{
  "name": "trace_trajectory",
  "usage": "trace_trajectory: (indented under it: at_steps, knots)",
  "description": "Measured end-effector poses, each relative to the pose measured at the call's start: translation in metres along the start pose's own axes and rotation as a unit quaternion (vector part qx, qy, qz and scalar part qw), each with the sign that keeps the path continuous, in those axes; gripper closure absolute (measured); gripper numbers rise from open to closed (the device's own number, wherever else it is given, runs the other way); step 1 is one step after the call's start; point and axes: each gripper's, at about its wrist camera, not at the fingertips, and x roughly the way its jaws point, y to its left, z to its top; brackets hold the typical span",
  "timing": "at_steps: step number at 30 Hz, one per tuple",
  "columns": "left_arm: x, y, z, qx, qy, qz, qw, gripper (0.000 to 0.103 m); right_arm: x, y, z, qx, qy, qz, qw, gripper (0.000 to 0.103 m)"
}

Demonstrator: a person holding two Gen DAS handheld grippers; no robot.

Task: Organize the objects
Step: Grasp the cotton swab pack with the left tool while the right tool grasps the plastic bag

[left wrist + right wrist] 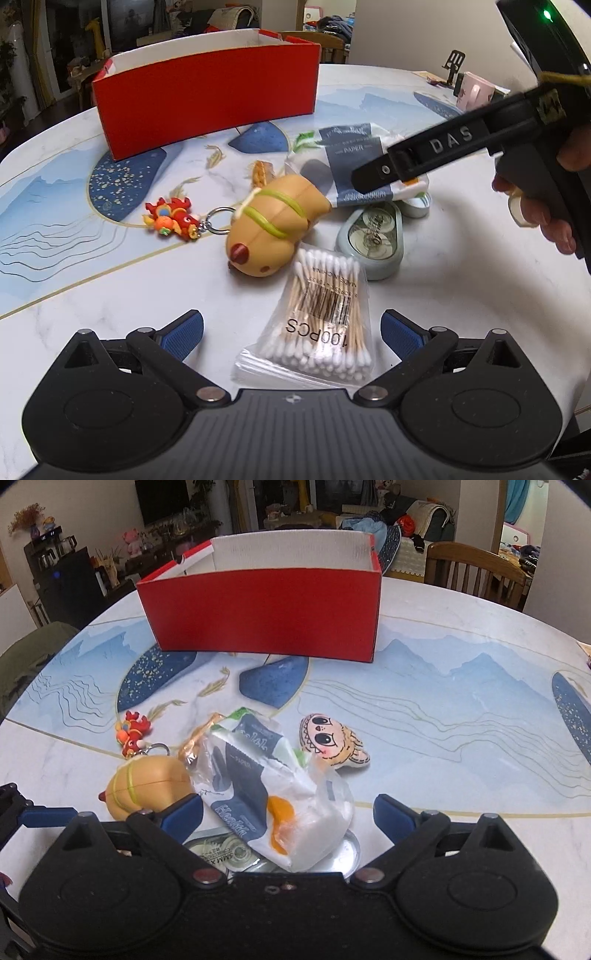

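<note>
Tongs first: our left tongs point(291, 328) are spread wide and hold nothing. A bag of cotton swabs point(321, 314) lies on the table point(461, 295) between the two blue pads. Our right tongs point(288, 808) are wide too, hanging over a crinkly tissue pack point(266, 786), but not touching it that we can see. Just left of the pack lies a tan toy point(147, 786) with a green band. A red keychain point(133, 734) sits beside it, and a flat doll face point(332, 742) lies to the right. Under the pack we see only bits of a tape case point(221, 856) and a round tin lid point(347, 853). Farther back stands the red box point(266, 616). Its front wall hides the bottom, so we cannot tell what is in it.
</note>
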Motion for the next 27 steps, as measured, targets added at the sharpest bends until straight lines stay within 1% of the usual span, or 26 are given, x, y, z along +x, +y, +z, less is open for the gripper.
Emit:
trace_trajectory:
  at_steps: [6, 10, 12, 14, 15, 16, 17, 18, 19, 20, 22, 23, 24, 26, 27]
  knots:
    - [0.006, -0.006, -0.002, 0.010, 0.003, 0.002, 0.9999, 0.001, 0.005, -0.006, 0.000, 0.011, 0.008, 0.001, 1.000, 0.014]
    - [0.006, -0.005, -0.003, 0.004, 0.001, 0.002, 1.0000, 0.003, 0.006, -0.008, 0.000, 0.013, 0.014, 0.004, 1.000, 0.025]
    - [0.004, -0.005, -0.002, 0.002, -0.003, -0.004, 1.0000, 0.011, 0.006, -0.008, -0.001, 0.012, 0.016, 0.007, 1.000, 0.028]
    - [0.002, -0.006, 0.000, 0.001, -0.004, -0.009, 0.9999, 0.025, 0.006, -0.007, -0.001, 0.012, 0.016, 0.009, 1.000, 0.030]
    - [0.001, -0.007, 0.001, 0.002, -0.005, -0.010, 0.9999, 0.029, 0.006, -0.007, -0.001, 0.012, 0.016, 0.008, 1.000, 0.031]
    - [0.000, -0.008, 0.002, 0.003, -0.004, -0.009, 0.9999, 0.037, 0.006, -0.007, -0.001, 0.011, 0.016, 0.007, 1.000, 0.039]
    - [0.000, -0.009, 0.003, 0.005, -0.002, -0.008, 0.9999, 0.043, 0.006, -0.006, -0.001, 0.010, 0.016, 0.007, 1.000, 0.043]
    - [0.000, -0.010, 0.004, 0.007, -0.001, -0.010, 0.9999, 0.046, 0.005, -0.006, -0.001, 0.010, 0.015, 0.008, 1.000, 0.044]
    - [-0.001, -0.011, 0.004, 0.007, 0.000, -0.013, 0.9999, 0.053, 0.004, -0.006, -0.001, 0.010, 0.015, 0.010, 1.000, 0.047]
    - [-0.001, -0.012, 0.005, 0.006, 0.002, -0.015, 0.9999, 0.058, 0.003, -0.005, -0.001, 0.009, 0.015, 0.010, 1.000, 0.049]
    - [-0.001, -0.012, 0.005, 0.007, 0.006, -0.014, 0.9999, 0.062, 0.002, -0.003, -0.003, 0.006, 0.019, 0.006, 1.000, 0.051]
    - [-0.001, -0.013, 0.006, 0.008, 0.009, -0.013, 0.9998, 0.064, 0.000, -0.003, -0.003, 0.008, 0.018, 0.005, 1.000, 0.055]
    - [-0.002, -0.013, 0.007, 0.007, 0.011, -0.013, 0.9998, 0.064, -0.001, -0.002, -0.003, 0.012, 0.017, 0.006, 1.000, 0.056]
    - [-0.002, -0.011, 0.008, 0.001, 0.014, -0.018, 0.9997, 0.066, -0.006, -0.003, -0.003, 0.019, 0.017, 0.014, 1.000, 0.062]
    - [-0.003, -0.011, 0.008, -0.004, 0.015, -0.020, 0.9997, 0.066, -0.008, -0.002, -0.003, 0.019, 0.016, 0.011, 1.000, 0.063]
